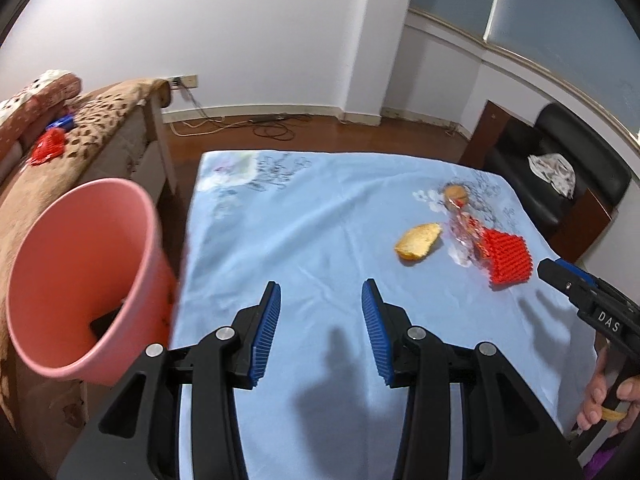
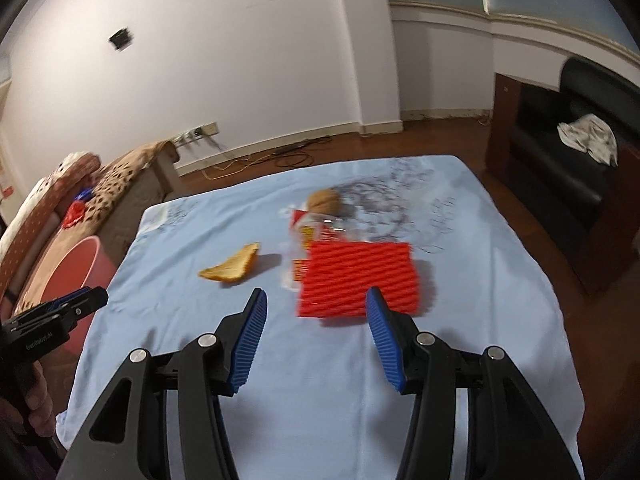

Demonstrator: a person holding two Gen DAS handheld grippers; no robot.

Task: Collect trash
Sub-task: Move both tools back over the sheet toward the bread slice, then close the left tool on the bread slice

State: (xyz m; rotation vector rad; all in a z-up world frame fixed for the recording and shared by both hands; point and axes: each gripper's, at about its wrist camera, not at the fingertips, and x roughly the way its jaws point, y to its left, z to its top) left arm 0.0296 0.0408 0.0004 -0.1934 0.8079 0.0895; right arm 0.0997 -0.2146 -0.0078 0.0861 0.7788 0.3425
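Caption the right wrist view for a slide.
Open right gripper nearing red foam net on blue cloth.

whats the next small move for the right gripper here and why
Probably ease the right gripper forward and down onto the red foam net. Its jaws are open and empty, and the net lies just ahead of its fingertips on the blue cloth, nearer than the peel or the walnut.

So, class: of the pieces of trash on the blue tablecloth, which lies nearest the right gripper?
The red ribbed foam net, just ahead of the open right gripper. The yellow fruit peel, clear wrapper and brown walnut lie farther off.
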